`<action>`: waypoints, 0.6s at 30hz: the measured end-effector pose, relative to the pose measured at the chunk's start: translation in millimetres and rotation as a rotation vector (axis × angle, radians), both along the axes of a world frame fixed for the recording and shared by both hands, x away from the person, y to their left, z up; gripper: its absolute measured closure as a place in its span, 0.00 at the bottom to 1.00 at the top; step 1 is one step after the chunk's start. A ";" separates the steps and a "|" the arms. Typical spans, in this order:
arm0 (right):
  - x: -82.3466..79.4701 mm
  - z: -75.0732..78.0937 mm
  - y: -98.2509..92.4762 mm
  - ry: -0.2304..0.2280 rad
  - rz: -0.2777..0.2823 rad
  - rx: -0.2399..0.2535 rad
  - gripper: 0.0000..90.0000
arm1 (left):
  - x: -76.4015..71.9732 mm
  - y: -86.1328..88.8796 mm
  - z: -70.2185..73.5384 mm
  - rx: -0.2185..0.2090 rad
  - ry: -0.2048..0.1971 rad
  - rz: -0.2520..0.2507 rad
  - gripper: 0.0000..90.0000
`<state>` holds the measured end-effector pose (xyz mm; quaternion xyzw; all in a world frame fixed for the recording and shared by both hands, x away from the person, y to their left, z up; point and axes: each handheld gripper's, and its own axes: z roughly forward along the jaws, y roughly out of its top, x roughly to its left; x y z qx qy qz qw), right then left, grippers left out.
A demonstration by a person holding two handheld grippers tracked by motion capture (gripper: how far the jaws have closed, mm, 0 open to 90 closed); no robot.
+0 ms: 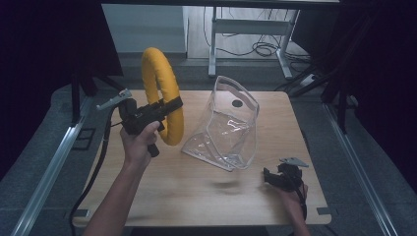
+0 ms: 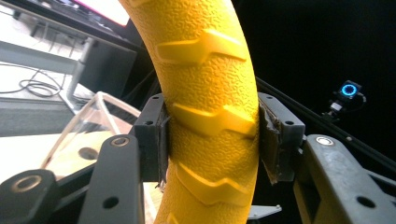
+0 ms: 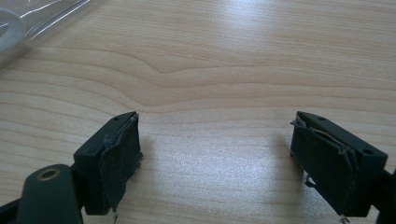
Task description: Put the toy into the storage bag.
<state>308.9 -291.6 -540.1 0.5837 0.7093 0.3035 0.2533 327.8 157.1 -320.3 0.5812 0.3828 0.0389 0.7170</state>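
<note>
the left gripper (image 1: 172, 104) is clamped across the tube of the yellow ring (image 1: 162, 93), holding it upright and clear of the wooden table (image 1: 196, 191), just left of the clear plastic bag (image 1: 228, 125); in the left gripper view both pads press flat against opposite sides of the ring (image 2: 210, 116), with the raised chevron ribs running between them; the right gripper (image 1: 268, 177) rests low near the table's near right corner, jaws spread wide with nothing between them, bare wood showing across the gap in the right gripper view (image 3: 215, 154); handling judgement: the ring looks light and slightly yielding, a padded or foam-skinned tube with a pebbled, ribbed surface that should resist slipping; grip across the tube's width, as now, rather than along the curve, and keep the pads seated between ribs; the hoop's reach beyond the jaws gives it leverage, so it may swing or twist under quick motion; the bag is thin, soft and slick, standing open but easily collapsed; take it by the stiffer rim or handle cut-out (image 1: 238, 103) to steady the mouth.
</note>
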 end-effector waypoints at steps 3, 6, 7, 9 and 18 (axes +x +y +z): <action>0.0 -0.1 -0.3 0.000 0.003 -0.003 0.18 | 0.7 -5.9 4.9 0.000 -0.006 -0.008 0.56; -0.1 0.0 0.1 0.001 -0.002 0.002 0.18 | 1.3 -11.1 9.9 -0.003 -0.008 -0.016 0.56; 0.0 0.0 -0.1 0.000 0.001 -0.001 0.18 | 1.2 -12.3 11.1 -0.004 -0.010 -0.017 0.56; -0.1 0.0 -0.1 0.001 0.001 -0.001 0.18 | 0.8 -16.1 14.9 -0.005 -0.018 -0.021 0.56; 0.1 -0.2 -0.2 0.000 0.003 -0.005 0.18 | 3.0 -33.1 27.5 0.007 -0.039 -0.040 0.56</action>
